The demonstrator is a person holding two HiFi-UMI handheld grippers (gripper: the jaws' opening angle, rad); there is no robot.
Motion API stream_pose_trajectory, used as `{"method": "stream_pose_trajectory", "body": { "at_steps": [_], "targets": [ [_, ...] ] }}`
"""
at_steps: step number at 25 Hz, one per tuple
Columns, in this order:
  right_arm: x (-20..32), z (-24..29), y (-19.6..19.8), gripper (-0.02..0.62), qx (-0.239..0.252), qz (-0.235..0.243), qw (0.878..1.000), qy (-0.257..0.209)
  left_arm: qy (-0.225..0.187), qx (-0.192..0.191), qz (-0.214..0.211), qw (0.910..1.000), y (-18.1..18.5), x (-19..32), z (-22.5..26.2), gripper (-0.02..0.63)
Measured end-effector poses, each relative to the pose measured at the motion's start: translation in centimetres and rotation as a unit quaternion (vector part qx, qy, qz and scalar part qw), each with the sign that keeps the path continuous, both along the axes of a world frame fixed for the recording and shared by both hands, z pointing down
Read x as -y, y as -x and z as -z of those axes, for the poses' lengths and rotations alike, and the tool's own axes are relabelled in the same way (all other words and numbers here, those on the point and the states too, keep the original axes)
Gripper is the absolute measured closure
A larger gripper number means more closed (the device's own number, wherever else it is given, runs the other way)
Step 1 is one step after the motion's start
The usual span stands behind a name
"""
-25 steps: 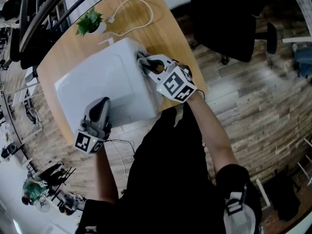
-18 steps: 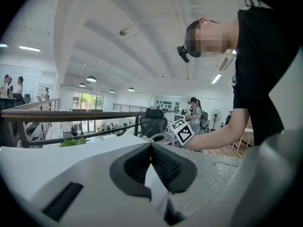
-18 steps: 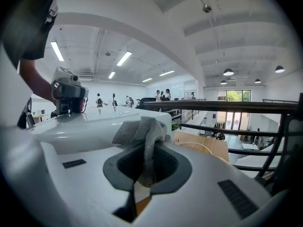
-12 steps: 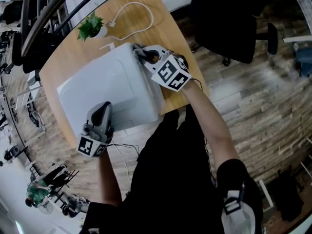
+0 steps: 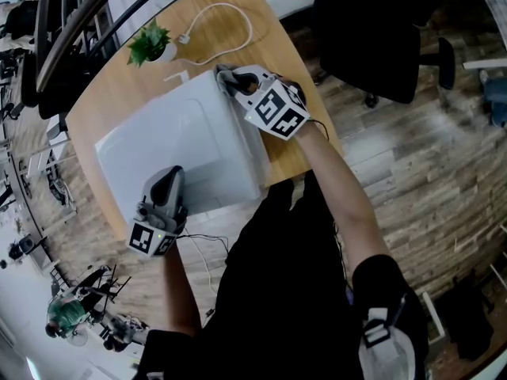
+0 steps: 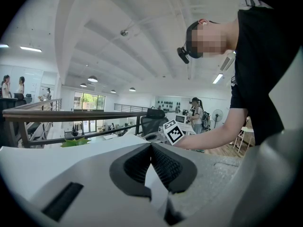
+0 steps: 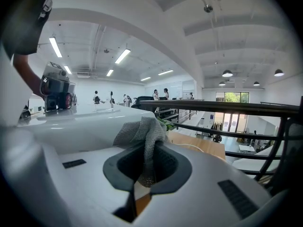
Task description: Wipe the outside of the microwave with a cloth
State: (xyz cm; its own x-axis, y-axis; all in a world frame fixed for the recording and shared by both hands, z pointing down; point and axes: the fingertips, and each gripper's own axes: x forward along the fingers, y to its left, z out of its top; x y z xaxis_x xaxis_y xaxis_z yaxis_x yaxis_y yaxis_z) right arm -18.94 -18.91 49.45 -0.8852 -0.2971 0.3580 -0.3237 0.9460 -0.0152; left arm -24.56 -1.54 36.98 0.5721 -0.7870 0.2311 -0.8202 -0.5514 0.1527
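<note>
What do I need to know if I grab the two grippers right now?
Right gripper: jaws shut on the grey knitted cloth, at the far right corner of the white box-shaped microwave.
Left gripper: jaws together, empty, over the microwave's near edge.
Done: cannot tell how much is wiped.
To do: wipe the top and sides with the cloth.

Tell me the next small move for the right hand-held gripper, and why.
Probably drag the cloth along the microwave top, away from its far corner. The right hand-held gripper is shut on the cloth at that corner, with most of the top stretching beyond it. The left hand-held gripper, shut and empty, sits at the near side.
</note>
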Motion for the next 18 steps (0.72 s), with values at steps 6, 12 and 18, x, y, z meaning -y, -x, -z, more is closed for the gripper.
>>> {"method": "stream_pose_trajectory", "body": {
  "at_steps": [6,12,18],
  "targets": [
    [0.7,-0.6,0.6,0.578,-0.006,0.001,1.0,-0.005,-0.001,0.002,-0.002,1.0,0.0,0.0,0.0,0.604],
    [0.6,-2.2,0.4,0.578,-0.013,-0.004,1.0,-0.001,0.005,0.02,0.0,0.9998,0.5,-0.2,-0.6,0.604],
    [0.2,-3.2,0.2,0.578,-0.012,-0.01,1.0,0.009,0.006,0.023,-0.004,0.9997,0.5,-0.3,-0.7,0.604]
  ]
}}
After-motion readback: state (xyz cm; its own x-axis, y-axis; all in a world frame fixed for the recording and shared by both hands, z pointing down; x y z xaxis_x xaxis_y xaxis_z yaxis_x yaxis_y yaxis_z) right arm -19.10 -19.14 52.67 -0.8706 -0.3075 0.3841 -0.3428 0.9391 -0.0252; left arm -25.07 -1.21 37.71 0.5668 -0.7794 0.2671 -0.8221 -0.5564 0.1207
